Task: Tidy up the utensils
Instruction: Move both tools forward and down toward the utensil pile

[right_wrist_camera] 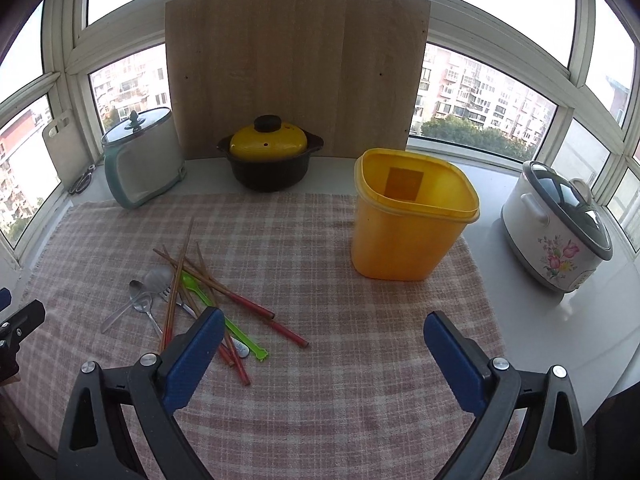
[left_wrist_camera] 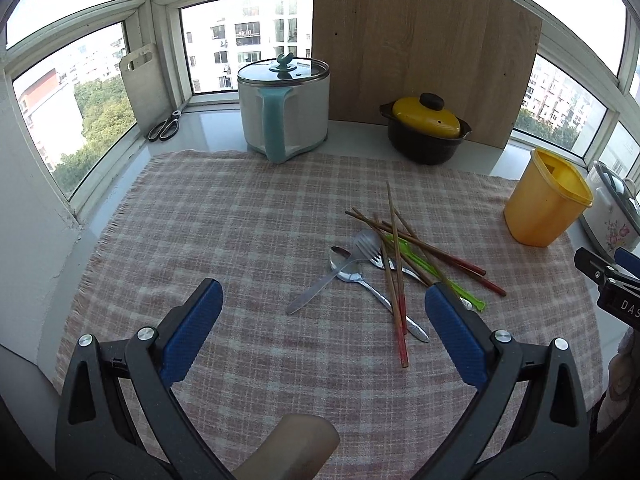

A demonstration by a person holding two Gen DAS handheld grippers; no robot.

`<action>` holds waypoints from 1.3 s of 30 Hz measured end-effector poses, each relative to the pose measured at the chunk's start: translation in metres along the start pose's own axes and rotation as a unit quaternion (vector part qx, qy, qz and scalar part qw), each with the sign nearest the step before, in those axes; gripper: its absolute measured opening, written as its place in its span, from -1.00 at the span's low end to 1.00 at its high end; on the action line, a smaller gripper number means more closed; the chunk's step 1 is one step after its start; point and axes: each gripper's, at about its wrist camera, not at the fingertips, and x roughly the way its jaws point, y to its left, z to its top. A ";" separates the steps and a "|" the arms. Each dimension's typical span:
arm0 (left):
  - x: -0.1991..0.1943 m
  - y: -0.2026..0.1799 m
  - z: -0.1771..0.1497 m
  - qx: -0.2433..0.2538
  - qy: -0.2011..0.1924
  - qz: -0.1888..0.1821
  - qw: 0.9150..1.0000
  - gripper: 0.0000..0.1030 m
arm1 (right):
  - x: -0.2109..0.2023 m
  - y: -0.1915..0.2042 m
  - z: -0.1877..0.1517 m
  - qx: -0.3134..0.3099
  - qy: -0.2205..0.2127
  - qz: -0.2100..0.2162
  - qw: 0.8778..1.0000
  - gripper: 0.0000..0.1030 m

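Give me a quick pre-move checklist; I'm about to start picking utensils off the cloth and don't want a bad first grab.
1. Left gripper open, nothing held: ok.
2. Right gripper open, nothing held: ok.
3. Yellow container upright, mouth open: ok.
4. Container free of contents: cannot tell, bottom hidden.
5. Utensils separated for a single-item grab: not ok; chopsticks cross over the fork, spoon and green utensil.
6. Checked cloth lying flat: ok.
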 end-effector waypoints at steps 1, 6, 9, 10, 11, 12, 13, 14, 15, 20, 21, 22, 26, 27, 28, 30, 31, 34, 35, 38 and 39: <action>0.001 0.002 0.001 -0.002 0.000 0.003 1.000 1.00 | 0.001 0.001 0.001 0.000 0.000 0.001 1.000 0.96; 0.006 0.012 0.003 -0.011 0.006 0.004 1.000 1.00 | 0.004 0.004 0.003 -0.003 -0.002 0.002 1.000 0.96; 0.009 0.014 0.002 -0.008 0.007 0.012 1.000 1.00 | 0.006 0.005 0.004 -0.003 -0.002 0.005 1.000 0.96; 0.010 0.014 0.001 -0.006 0.007 0.012 1.000 1.00 | 0.007 0.006 0.004 -0.003 -0.002 0.006 1.000 0.96; 0.011 0.014 0.001 -0.003 0.007 0.009 1.000 1.00 | 0.008 0.007 0.005 -0.004 -0.003 0.006 1.000 0.96; 0.012 0.015 0.000 -0.001 0.006 0.008 1.000 1.00 | 0.008 0.008 0.005 -0.004 -0.003 0.006 1.000 0.96; 0.012 0.015 -0.001 0.002 0.003 0.008 1.000 0.99 | 0.009 0.009 0.005 -0.006 -0.004 0.008 1.000 0.96; 0.012 0.015 -0.001 0.005 0.000 0.010 1.000 0.94 | 0.010 0.009 0.004 -0.008 -0.007 0.011 1.000 0.96; 0.013 0.015 -0.002 0.009 -0.003 0.015 1.000 0.91 | 0.010 0.009 0.004 -0.008 -0.009 0.014 1.000 0.96; 0.016 0.018 -0.005 0.023 -0.007 0.019 1.000 0.80 | 0.016 0.005 -0.001 -0.007 -0.025 0.047 0.999 0.96; 0.018 0.019 -0.005 0.021 -0.003 0.015 1.000 0.78 | 0.017 0.005 -0.002 -0.009 -0.027 0.049 0.998 0.96; 0.020 0.021 -0.006 0.017 0.001 0.012 1.000 0.77 | 0.019 0.005 -0.004 -0.013 -0.030 0.049 0.998 0.96; 0.034 0.024 -0.008 0.011 0.020 0.015 1.000 0.77 | 0.029 0.009 -0.005 -0.040 -0.012 0.052 0.998 0.91; 0.038 0.024 -0.009 0.012 0.026 0.014 0.999 0.77 | 0.032 0.011 -0.004 -0.046 -0.006 0.054 0.997 0.90; 0.043 0.025 -0.009 0.013 0.032 0.014 0.999 0.77 | 0.034 0.012 -0.004 -0.051 -0.002 0.056 0.997 0.88; 0.051 0.026 -0.009 0.011 0.039 0.013 0.999 0.77 | 0.040 0.015 -0.004 -0.059 0.003 0.064 0.996 0.85; 0.055 0.027 -0.008 0.011 0.043 0.004 0.999 0.74 | 0.043 0.016 -0.004 -0.061 0.005 0.072 0.996 0.84; 0.068 0.028 -0.007 0.015 0.059 -0.015 0.998 0.24 | 0.051 0.019 -0.001 -0.068 0.014 0.095 0.993 0.73; 0.073 0.028 -0.006 0.015 0.066 -0.024 0.997 0.12 | 0.054 0.019 0.001 -0.074 0.016 0.097 0.992 0.69; 0.083 0.026 -0.004 0.022 0.080 -0.050 0.995 -0.07 | 0.060 0.022 0.006 -0.093 0.018 0.105 0.990 0.64; 0.085 0.024 -0.003 0.029 0.082 -0.058 0.995 -0.07 | 0.062 0.023 0.008 -0.099 0.020 0.113 0.988 0.61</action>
